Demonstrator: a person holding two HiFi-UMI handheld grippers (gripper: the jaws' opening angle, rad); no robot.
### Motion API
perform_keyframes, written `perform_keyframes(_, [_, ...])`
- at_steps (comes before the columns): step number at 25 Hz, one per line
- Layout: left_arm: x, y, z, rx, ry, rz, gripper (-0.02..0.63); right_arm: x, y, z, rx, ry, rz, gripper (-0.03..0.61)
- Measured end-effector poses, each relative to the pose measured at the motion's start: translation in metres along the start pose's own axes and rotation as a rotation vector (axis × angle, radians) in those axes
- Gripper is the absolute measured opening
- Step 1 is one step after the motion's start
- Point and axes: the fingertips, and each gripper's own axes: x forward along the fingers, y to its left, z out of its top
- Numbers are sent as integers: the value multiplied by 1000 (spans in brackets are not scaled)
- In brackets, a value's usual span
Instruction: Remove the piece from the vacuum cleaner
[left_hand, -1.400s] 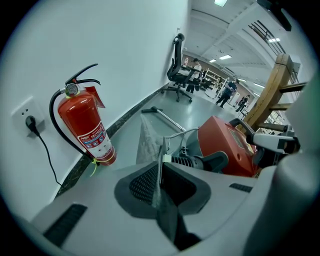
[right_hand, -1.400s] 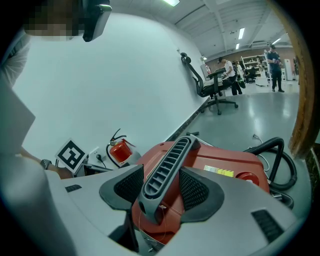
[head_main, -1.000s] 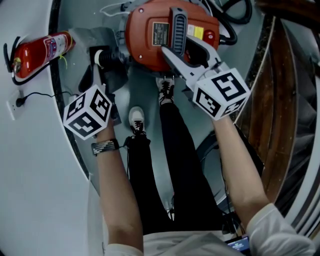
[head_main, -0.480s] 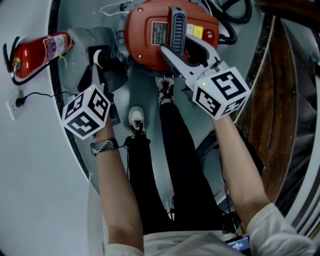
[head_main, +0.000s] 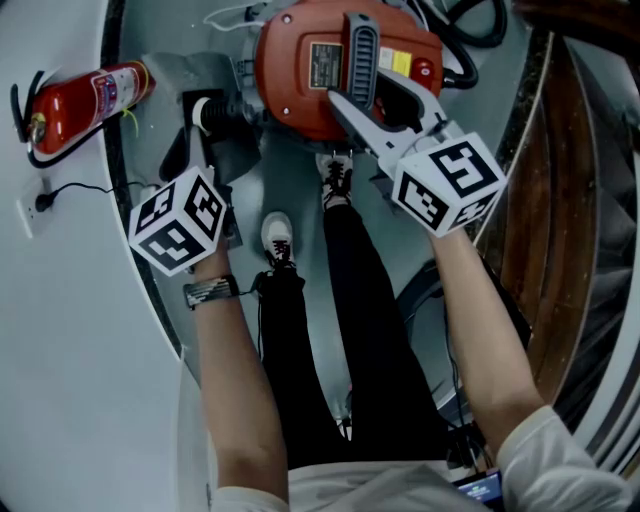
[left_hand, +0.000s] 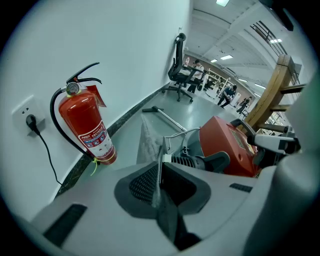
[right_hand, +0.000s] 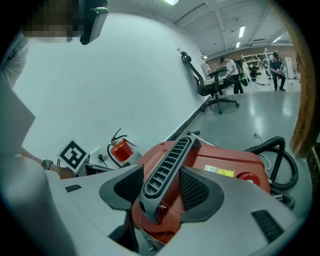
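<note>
Right gripper (right_hand: 162, 187) has its fingers clamped on the grey ribbed plastic handle (right_hand: 170, 160) on top of the round red vacuum cleaner (head_main: 300, 85), which sits on the grey floor (head_main: 300, 200). Left gripper (left_hand: 159, 172) has its fingers pinched on the edge of a thin grey sheet-like piece (left_hand: 146, 140). That piece is just left of the vacuum, by its black ribbed port (left_hand: 192, 161). A red fire extinguisher (head_main: 85, 100) stands by the wall.

Black trousers (head_main: 350, 330), black-and-white sneakers (head_main: 275, 233), white short sleeves (head_main: 552, 458), striped band (head_main: 210, 292) on left wrist.
</note>
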Motion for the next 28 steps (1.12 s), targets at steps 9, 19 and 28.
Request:
perform_keyframes(9, [1,2,0,9,10,-13,38,0,0,0,-1,-1,-2,225])
perform_keyframes(19, [3,1,1,65,24,-18,38,-1,0,1,-6,-8,-10,225])
perform_keyframes(28, [5,2,1,68,28,-24,38,-1,-1,1,-2,-6,-7,225])
